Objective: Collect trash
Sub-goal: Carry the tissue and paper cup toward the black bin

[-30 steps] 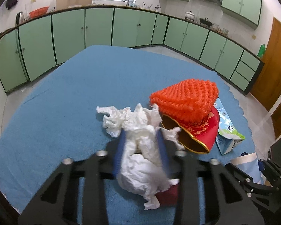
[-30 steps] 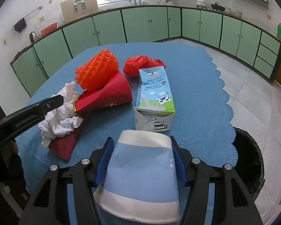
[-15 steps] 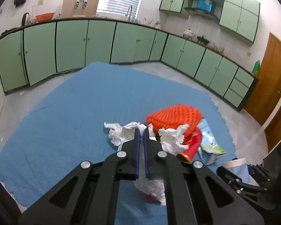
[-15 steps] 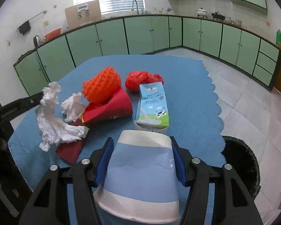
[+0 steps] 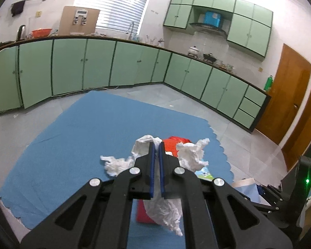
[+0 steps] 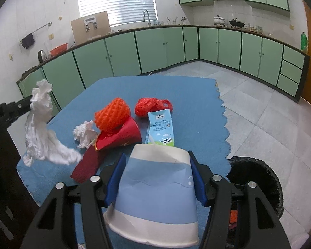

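Since a second ago the left gripper has lifted its crumpled tissue off the worktop; its jaws are pinched nearly closed on it. The right gripper has its jaws spread wide around one paper cup. Left behind: one tissue wad, one milk carton, one red bag, one orange net. One black bin stands by the scalloped right edge, open floor beyond.

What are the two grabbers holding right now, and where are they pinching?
The left gripper pinches the white tissue near its top, the rest dangling. The right gripper squeezes the blue-and-white paper cup across its sides.
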A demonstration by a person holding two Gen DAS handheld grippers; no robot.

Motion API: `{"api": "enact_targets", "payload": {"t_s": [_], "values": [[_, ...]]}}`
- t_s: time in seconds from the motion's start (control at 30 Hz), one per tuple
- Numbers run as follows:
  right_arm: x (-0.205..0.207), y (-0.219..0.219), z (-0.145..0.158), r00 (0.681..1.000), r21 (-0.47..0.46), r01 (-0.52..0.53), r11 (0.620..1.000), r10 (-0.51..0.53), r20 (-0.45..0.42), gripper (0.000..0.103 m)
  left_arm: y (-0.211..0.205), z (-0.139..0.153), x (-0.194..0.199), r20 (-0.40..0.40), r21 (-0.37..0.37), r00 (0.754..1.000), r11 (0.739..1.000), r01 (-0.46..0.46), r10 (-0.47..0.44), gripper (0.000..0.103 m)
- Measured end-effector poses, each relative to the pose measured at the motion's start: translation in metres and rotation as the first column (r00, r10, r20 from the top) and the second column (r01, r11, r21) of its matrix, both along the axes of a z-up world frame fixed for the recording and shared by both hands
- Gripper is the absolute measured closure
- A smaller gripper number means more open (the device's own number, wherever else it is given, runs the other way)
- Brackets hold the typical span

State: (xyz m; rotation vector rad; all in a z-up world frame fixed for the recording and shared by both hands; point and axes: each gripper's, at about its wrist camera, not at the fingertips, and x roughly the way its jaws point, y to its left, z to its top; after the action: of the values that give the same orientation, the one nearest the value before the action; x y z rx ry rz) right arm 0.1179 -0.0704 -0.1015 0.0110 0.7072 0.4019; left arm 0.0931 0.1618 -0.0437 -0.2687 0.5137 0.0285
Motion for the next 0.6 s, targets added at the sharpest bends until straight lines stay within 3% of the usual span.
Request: {"api": "enact_targets", "payload": {"t_s": [0.6], "values": [[-0.008,-0.078,0.030,0.989,0.002,0.130,0.992,-0.130,0.069,0.045,-0.097,-0.017,0.017,-0.017,0.012,0.978,0.978,0.209,-0.209,0.100]]}}
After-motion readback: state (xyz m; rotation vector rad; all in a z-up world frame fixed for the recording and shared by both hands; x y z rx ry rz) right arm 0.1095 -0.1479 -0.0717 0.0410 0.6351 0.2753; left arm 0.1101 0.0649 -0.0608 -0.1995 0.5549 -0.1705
